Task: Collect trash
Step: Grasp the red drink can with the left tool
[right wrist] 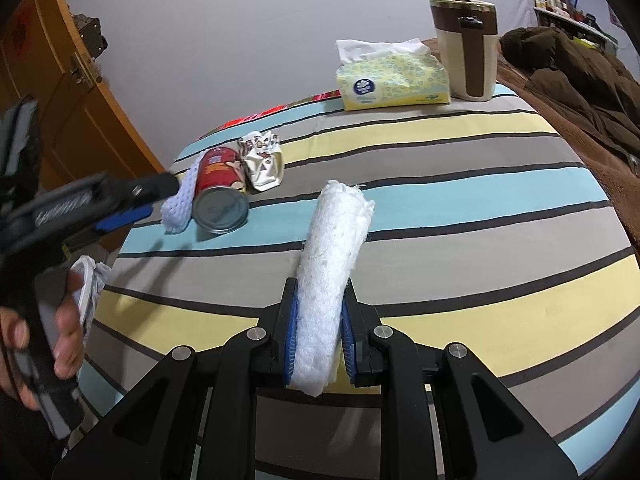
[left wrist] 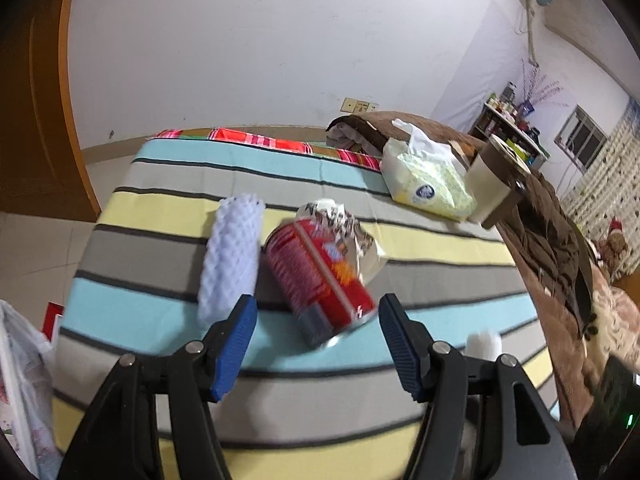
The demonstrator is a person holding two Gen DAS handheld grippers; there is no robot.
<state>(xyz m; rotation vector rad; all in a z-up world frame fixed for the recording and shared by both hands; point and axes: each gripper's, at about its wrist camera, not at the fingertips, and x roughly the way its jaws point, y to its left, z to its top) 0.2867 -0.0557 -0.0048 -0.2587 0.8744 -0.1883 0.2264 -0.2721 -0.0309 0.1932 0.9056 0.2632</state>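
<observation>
On the desk (right wrist: 460, 184) the can (right wrist: 220, 196) lies on its side, the foam net (right wrist: 180, 200) touching its left, a crumpled wrapper (right wrist: 262, 160) just behind. Tissue pack (right wrist: 390, 80) and jug (right wrist: 466, 48) stand side by side at the far edge, jug on the right.

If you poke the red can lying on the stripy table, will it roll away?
Probably. The red can lies on its round side, so it may roll. The foam net beside it might stop it that way.

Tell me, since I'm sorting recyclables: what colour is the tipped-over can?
Mostly red, with a silver end; the can shows clearest in the right wrist view.
</observation>
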